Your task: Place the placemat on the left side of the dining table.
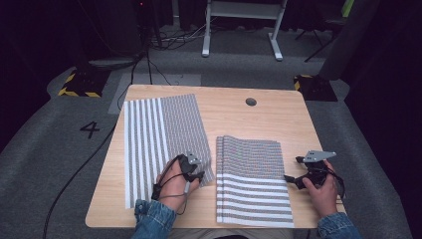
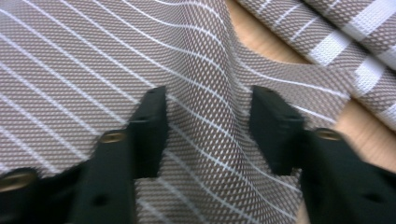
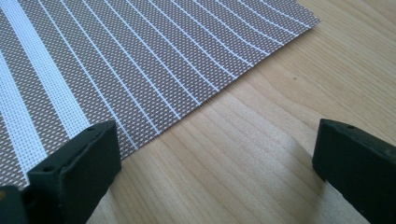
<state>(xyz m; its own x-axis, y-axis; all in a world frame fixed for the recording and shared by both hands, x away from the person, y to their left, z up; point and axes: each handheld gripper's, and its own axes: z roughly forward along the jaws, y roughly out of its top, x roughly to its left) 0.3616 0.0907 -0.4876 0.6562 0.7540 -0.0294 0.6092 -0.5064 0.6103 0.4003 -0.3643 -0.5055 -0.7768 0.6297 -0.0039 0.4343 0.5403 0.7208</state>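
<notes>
Left claw (image 2: pixel 208 133) spread wide, pressed down over a hump in the left mat (image 2: pixel 93 60), not pinching yet. Looks like the pick-up step, so next just needs a squeeze on that ridge. Woven mesh, taupe with thin white lines, floppy. Right claw (image 3: pixel 212 158) also wide open, hovering over bare wood desk (image 3: pixel 261 116), second mat (image 3: pixel 140 60) just ahead-left.

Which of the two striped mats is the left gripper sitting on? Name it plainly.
The left mat, the flat single one with stripes running away from the person. The left gripper rests on its near right corner; the right mat lies folded, stripes crosswise.
</notes>
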